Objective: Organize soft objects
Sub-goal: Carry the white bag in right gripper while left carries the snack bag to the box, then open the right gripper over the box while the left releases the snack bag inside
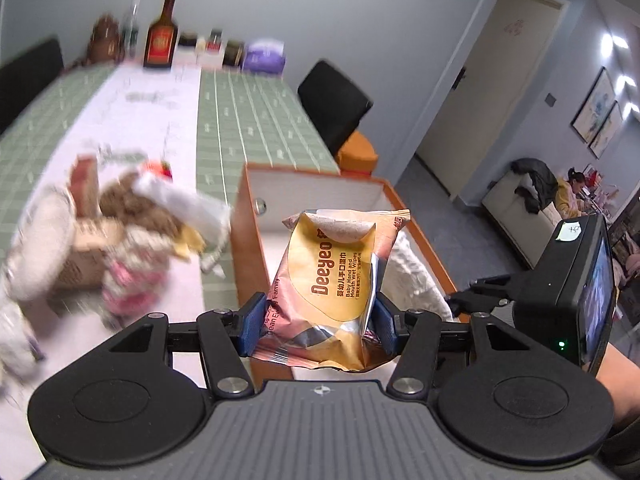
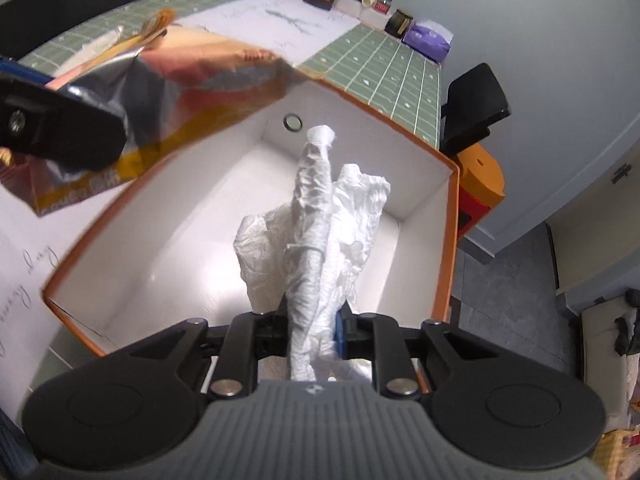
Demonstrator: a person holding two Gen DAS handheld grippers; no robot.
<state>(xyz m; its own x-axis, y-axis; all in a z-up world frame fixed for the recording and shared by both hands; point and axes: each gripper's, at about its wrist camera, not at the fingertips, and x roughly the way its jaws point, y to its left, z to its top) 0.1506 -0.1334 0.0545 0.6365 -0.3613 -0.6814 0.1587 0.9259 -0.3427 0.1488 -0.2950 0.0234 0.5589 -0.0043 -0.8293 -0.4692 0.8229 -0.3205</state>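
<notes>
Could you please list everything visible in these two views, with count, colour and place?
wet wipes pack: one, orange-gold, held above the box
white plastic bag: one, crumpled, held over the box interior
box: one, orange outside, white inside, on the table
tablecloth: one, green check
pile of soft items: blurred, mixed colours, left of box
bottles and jars: several, table's far end
chair: one, black
left gripper: shut on pack
right gripper: shut on bag

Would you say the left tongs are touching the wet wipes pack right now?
Touching. The left wrist view shows the left tongs with both blue pads pressed against the sides of the wet wipes pack, which hangs clamped between them above the orange box.
</notes>
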